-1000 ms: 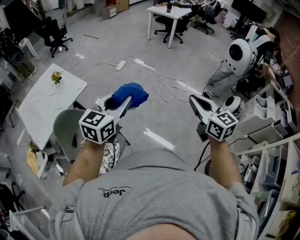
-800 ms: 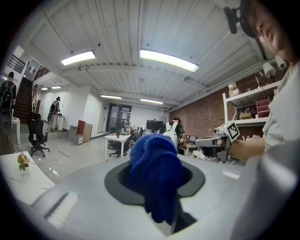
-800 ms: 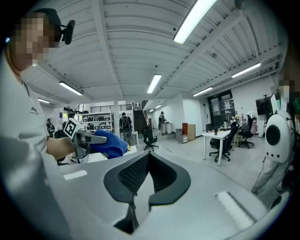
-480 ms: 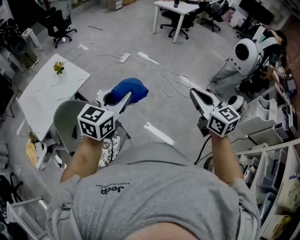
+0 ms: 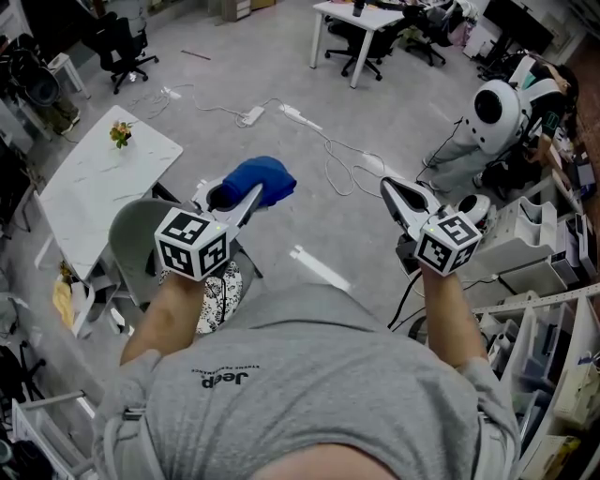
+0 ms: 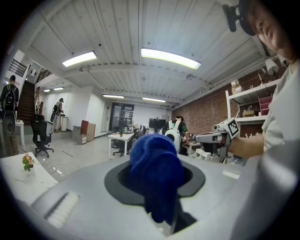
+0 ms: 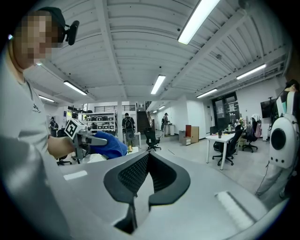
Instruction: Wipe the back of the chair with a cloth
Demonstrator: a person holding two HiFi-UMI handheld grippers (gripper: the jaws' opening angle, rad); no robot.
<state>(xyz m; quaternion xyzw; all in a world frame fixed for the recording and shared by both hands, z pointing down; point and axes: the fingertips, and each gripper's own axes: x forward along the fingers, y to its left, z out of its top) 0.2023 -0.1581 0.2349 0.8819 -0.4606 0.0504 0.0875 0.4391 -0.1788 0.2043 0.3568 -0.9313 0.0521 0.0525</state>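
A blue cloth (image 5: 260,179) is bunched at the tip of my left gripper (image 5: 246,199), which is shut on it and held out at chest height. In the left gripper view the cloth (image 6: 154,159) fills the space between the jaws of the left gripper (image 6: 158,190). A grey-green chair (image 5: 134,251) stands below my left forearm, beside the table; the cloth is well above it and apart from it. My right gripper (image 5: 389,192) is held level to the right, shut with nothing in it. In the right gripper view the right gripper (image 7: 143,176) has its pads together.
A white marble table (image 5: 89,187) with a small flower pot (image 5: 119,134) is left of the chair. Cables (image 5: 323,150) lie on the floor ahead. A white robot (image 5: 494,108) and shelving (image 5: 562,319) stand at the right. A desk (image 5: 361,17) with office chairs is farther back.
Both grippers keep almost the same pose, the left still shut on the cloth. Only the head view has shifted a little.
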